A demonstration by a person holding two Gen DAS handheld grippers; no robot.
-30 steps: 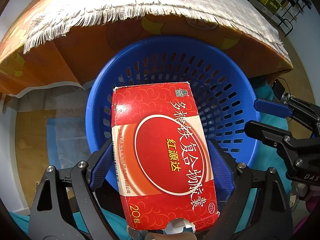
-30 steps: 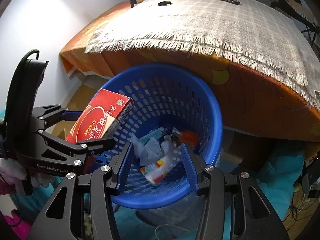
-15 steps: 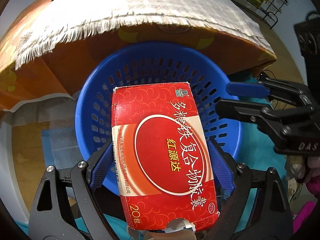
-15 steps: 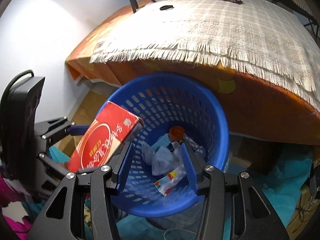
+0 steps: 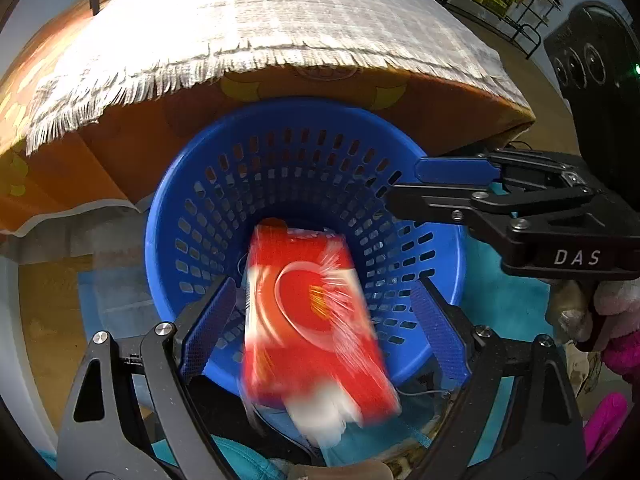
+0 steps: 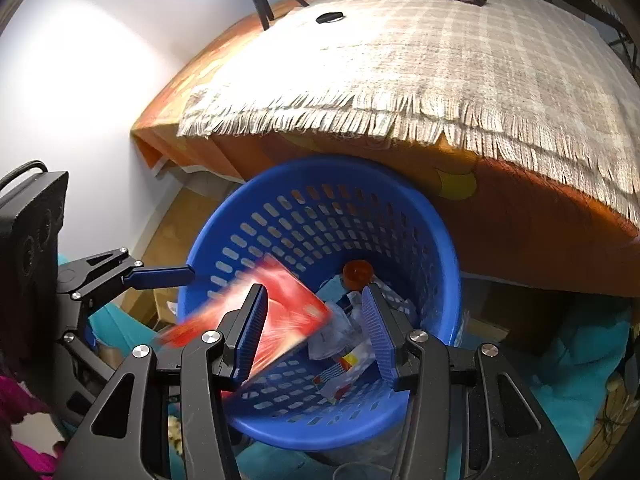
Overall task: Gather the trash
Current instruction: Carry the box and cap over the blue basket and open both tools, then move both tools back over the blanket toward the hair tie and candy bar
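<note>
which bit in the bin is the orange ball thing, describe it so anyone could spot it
Below the fringed blanket's edge stands the blue basket. At the far side of its bottom sits the small orange ball: round and glossy, while the neighbouring trash is crumpled paper.

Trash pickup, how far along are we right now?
Done: wrappers and an orange ball already lie in the blue basket. In hand: nothing; both claws are open, and the blurred red box is dropping between the left claw fingers into the basket. Left: no other trash visible.

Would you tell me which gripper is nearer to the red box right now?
Left. The red box drops, blurred, between the open left gripper fingers; the right gripper, also open, is beside it above the blue basket.
</note>
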